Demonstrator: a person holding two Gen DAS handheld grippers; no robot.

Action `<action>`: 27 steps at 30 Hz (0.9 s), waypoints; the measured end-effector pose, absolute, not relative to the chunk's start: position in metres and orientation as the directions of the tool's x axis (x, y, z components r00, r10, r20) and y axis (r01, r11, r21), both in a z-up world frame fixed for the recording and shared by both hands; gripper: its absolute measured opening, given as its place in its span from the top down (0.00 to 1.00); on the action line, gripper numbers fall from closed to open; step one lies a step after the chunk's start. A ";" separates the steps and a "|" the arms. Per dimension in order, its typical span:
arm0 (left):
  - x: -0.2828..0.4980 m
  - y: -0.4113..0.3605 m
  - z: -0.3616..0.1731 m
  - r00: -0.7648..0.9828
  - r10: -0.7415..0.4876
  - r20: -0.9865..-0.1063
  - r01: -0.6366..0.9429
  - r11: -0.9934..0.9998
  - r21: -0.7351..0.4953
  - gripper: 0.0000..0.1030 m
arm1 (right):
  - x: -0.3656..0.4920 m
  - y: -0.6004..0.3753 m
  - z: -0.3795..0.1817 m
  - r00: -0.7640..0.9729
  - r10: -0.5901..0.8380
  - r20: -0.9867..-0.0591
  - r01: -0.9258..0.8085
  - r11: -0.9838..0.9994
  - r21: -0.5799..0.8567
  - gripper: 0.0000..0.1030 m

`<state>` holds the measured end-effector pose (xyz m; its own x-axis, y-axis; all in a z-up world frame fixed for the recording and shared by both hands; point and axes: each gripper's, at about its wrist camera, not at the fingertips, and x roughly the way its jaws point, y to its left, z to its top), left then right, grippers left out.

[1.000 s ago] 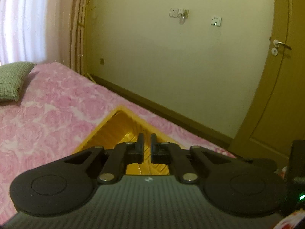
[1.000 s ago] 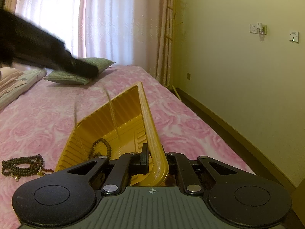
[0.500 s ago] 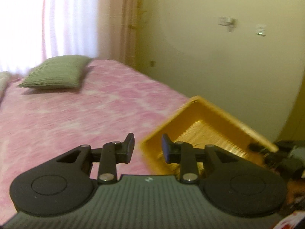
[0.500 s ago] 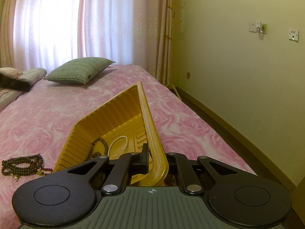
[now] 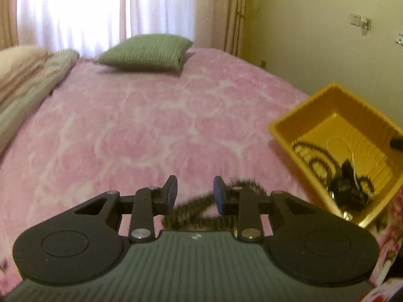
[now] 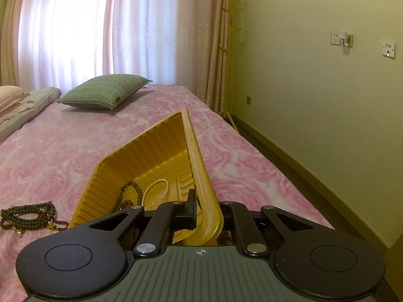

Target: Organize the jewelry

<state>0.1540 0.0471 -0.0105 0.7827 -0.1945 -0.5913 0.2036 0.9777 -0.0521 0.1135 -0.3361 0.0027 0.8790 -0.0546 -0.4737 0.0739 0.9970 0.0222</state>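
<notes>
Dark bead strand lies just under the left fingers, long axis running left to right

Left gripper hangs released above the dark wooden bead strand on the pink rose-patterned bed; right gripper grasps the ribbed yellow plastic tray, off to the right

Daylight comes through the sheer curtains at 11 o'clock, overexposed to white in both views. The left wrist view is soft with motion blur, worst on the beads at 6 o'clock; the right wrist view is sharp. Fisheye bends the walls and darkens the corners.
</notes>
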 end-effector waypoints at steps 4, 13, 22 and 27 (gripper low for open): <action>0.143 0.038 -0.039 0.755 -0.196 -0.625 0.212 0.976 -0.050 0.73 | 0.114 -0.334 0.003 0.878 -0.057 -0.475 0.073 0.997 0.015 0.93; 0.143 0.015 -0.076 0.719 -0.194 -0.667 0.253 0.967 -0.008 0.78 | 0.116 -0.332 0.000 0.875 -0.067 -0.479 0.079 0.997 0.004 0.93; 0.155 0.013 -0.083 0.732 -0.167 -0.660 0.225 0.974 0.002 0.82 | 0.118 -0.332 -0.003 0.873 -0.074 -0.481 0.083 0.997 -0.003 0.93; 0.156 0.010 -0.083 0.733 -0.153 -0.663 0.229 0.973 0.028 0.94 | 0.118 -0.331 -0.003 0.874 -0.075 -0.480 0.084 0.996 -0.002 0.93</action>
